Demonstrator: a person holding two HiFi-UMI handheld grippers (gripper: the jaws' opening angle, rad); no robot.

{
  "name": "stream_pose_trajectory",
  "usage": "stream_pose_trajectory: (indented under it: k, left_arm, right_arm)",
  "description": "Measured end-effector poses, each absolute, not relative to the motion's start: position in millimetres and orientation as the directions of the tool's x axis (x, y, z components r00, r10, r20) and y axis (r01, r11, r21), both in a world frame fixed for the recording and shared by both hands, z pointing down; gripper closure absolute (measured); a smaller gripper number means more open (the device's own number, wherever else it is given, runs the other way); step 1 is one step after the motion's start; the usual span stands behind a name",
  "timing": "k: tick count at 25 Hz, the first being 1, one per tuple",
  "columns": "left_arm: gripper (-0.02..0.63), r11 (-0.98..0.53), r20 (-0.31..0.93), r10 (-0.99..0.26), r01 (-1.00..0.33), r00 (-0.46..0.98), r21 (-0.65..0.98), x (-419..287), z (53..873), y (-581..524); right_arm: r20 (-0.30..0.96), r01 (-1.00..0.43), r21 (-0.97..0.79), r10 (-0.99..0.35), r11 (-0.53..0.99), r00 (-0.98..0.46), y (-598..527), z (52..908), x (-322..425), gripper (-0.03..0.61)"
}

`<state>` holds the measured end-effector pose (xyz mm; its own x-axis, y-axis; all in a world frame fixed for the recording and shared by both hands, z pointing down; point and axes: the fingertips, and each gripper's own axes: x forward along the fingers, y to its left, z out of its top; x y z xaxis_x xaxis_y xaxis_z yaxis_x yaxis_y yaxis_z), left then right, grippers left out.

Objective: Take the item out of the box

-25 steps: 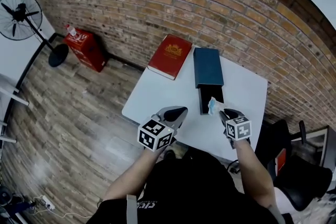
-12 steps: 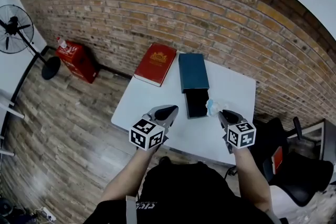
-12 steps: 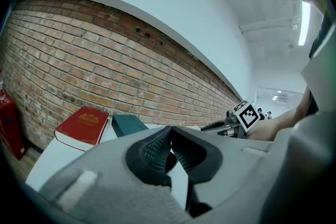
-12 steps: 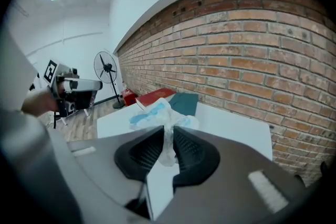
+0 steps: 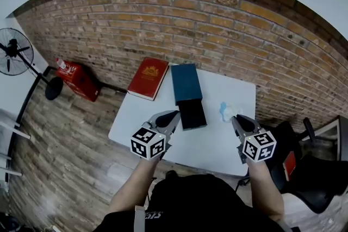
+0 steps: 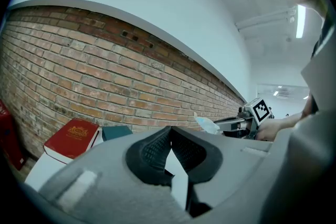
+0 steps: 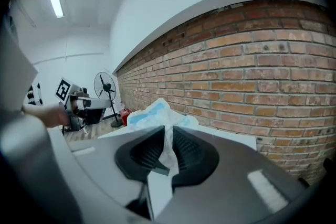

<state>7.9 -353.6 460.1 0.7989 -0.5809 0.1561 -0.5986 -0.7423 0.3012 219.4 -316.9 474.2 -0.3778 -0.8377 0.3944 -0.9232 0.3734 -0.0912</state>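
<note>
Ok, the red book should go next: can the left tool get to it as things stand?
Probably yes: the left tool holds nothing, and only bare table lies between it and the red book; the blue box lies off to the side.

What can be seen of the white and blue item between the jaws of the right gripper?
The item is small and soft, white with light blue patches, crumpled like thin plastic or paper. Its lower part sits between the jaws of the right gripper, which are closing on it; the upper part fans out above them. It is over the white table, right of the open dark box, outside it.
</note>
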Motion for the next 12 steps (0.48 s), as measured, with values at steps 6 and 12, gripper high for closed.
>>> stream_pose_trajectory:
  k: [6, 12]
  left_arm:
    - [0.607, -0.748, 0.150, -0.588, -0.605, 0.795, 0.272, 32.1, 444.9, -348.5]
    - [0.607, -0.751, 0.145, -0.593, -0.608, 0.792, 0.258, 51.8, 433.8, -344.5]
  right_arm:
    - [0.307, -0.929, -0.152, -0.877, 0.337, -0.368, -302.2, 457.6, 254.7, 0.537]
    - [0.243, -0.931, -0.171, -0.902, 0.322, -0.357, -285.2, 442.0, 286.0, 0.540]
